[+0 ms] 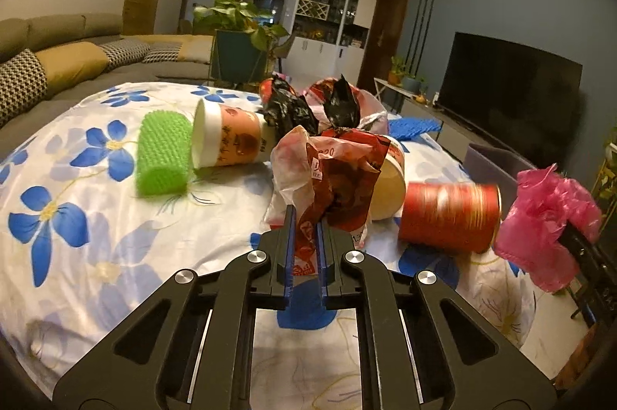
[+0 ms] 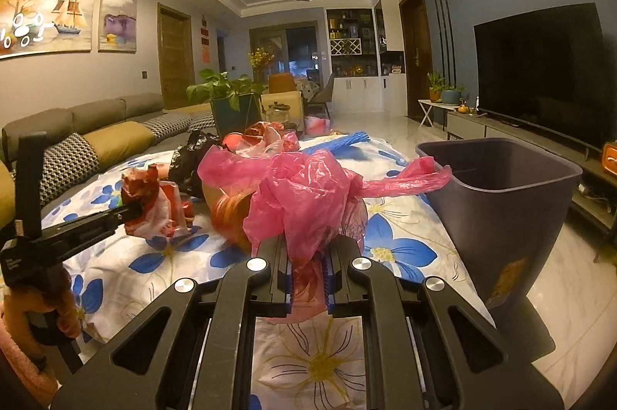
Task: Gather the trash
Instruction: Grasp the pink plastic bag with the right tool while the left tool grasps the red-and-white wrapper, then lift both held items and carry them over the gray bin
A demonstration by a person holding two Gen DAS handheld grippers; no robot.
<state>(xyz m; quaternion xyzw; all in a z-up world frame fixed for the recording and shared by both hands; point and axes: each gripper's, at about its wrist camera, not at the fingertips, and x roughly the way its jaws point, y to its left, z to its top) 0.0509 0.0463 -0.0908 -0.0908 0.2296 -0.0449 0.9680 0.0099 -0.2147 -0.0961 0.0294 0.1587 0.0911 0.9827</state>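
A: Left tool?
B: Jaws clamped on red wrapper, held upright above the table.
A: Table trash?
B: Green roll, cup on its side, mouth facing left; red can lying crosswise.
A: Right tool?
B: Pinching pink bag, one tail reaching right to bin.

Two paper cups, one red can, one green roll, one bin.
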